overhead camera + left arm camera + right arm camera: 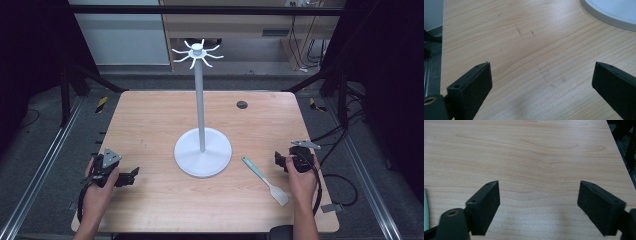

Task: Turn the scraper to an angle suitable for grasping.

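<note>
A white stand (200, 100) with a ring of hooks at its top rises from a round base (202, 156) in the middle of the wooden table (150, 115). A spatula (265, 181) with a teal handle and a white blade lies flat to the right of the base. My left gripper (130, 176) rests near the table's front left; its jaws stand wide open over bare wood (541, 67), with the base's rim (614, 12) ahead. My right gripper (279, 160) sits just right of the spatula, open with nothing between its jaws (538, 185). A sliver of the teal handle (425, 210) shows at the left edge.
A dark round grommet (242, 104) sits in the table's far right part. Black frame posts and metal rails flank the table, and cables lie on the floor at the right. The table's right edge (616, 147) runs close to my right gripper.
</note>
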Available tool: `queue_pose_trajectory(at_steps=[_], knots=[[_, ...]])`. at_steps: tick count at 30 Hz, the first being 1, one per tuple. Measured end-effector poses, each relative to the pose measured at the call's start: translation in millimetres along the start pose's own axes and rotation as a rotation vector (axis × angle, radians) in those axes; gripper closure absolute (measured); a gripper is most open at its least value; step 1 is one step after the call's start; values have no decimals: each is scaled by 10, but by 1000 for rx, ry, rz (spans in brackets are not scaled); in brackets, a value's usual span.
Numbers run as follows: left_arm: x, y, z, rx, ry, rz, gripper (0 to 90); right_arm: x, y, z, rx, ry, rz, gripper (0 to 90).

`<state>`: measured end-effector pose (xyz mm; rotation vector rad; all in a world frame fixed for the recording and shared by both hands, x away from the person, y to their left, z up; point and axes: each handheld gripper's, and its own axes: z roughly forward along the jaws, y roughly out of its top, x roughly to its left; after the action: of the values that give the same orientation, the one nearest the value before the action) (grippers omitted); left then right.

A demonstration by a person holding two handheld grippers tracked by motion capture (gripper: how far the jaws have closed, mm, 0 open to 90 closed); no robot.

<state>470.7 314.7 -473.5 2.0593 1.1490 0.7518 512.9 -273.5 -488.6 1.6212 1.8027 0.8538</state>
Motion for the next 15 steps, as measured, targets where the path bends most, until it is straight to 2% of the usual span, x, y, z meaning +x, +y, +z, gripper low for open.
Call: queue_pose_trajectory(at_steps=[10,12,15], knots=[[-5,1,2,0,-3,1,26,172,50,-25,-9,39,-45,246],[-6,0,1,0,-3,1,25,259,81,-20,1,54,-74,223],[-4,0,1,-1,-3,1,26,342,116,-15,2,46,-104,195]])
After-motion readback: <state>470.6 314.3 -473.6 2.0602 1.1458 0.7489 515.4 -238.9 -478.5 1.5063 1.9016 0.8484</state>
